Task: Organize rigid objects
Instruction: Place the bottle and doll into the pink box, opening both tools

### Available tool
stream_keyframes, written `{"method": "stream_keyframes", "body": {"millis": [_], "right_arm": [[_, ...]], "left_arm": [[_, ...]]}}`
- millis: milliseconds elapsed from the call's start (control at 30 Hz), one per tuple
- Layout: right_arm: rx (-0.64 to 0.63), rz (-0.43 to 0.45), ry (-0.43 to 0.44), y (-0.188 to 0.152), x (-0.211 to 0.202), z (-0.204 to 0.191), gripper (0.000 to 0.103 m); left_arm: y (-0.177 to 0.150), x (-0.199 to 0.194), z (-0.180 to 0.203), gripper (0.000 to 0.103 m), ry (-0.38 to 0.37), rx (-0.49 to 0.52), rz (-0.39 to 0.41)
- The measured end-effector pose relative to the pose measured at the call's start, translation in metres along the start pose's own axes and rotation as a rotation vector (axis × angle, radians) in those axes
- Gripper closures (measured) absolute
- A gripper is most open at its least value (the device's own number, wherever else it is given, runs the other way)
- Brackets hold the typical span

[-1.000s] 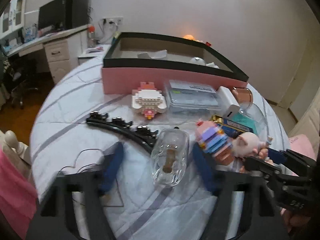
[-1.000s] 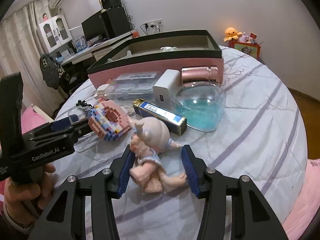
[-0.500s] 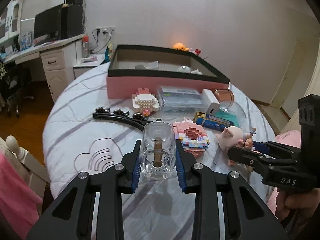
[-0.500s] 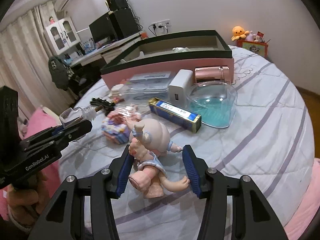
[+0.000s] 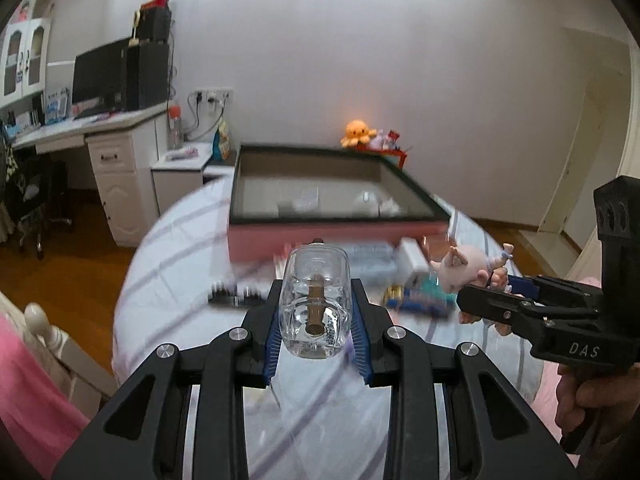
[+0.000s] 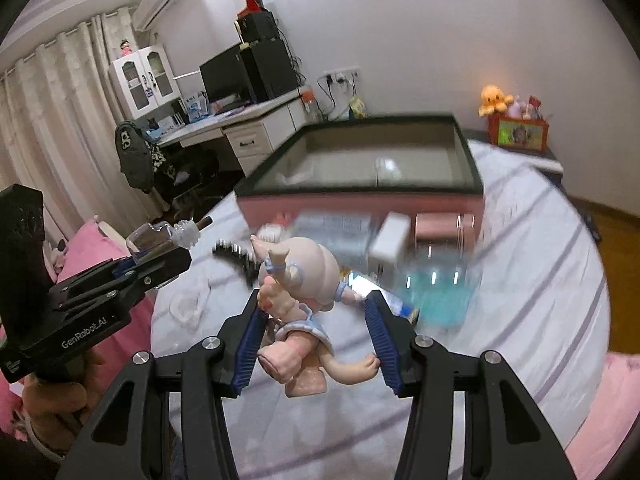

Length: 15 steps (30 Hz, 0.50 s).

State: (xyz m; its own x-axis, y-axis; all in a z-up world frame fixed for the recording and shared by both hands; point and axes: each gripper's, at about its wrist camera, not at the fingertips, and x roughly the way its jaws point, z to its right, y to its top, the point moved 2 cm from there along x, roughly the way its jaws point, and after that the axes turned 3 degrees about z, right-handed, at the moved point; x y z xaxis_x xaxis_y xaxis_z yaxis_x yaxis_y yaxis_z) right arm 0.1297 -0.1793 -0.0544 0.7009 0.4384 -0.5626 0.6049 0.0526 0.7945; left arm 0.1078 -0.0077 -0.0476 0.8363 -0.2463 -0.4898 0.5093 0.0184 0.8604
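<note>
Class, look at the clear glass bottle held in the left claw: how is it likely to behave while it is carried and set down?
The glass bottle looks smooth and glossy, so it may slip between the left claw pads. Being rigid glass, it probably would not flex and could crack if dropped. Its rounded body suggests it might roll once laid on the striped bedcover.

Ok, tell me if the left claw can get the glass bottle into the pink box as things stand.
Probably yes: the left claw grips the glass bottle above the table, and the open pink box lies straight ahead with nothing tall between.
</note>
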Motion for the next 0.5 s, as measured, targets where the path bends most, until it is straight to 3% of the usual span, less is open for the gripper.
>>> {"method": "stream_keyframes", "body": {"millis": [267,500], "right_arm": [[-0.019,0.058,-0.057,0.081,0.022,0.027,0.052],[0.032,0.004,-0.101,0.128,0.084,0.066,0.052]], "left_arm": [[0.067,0.035,-0.005,0.073,-0.013,0.035,0.05],[0.109,0.107,-0.012,0.073,-0.019,0.04,-0.004]]}}
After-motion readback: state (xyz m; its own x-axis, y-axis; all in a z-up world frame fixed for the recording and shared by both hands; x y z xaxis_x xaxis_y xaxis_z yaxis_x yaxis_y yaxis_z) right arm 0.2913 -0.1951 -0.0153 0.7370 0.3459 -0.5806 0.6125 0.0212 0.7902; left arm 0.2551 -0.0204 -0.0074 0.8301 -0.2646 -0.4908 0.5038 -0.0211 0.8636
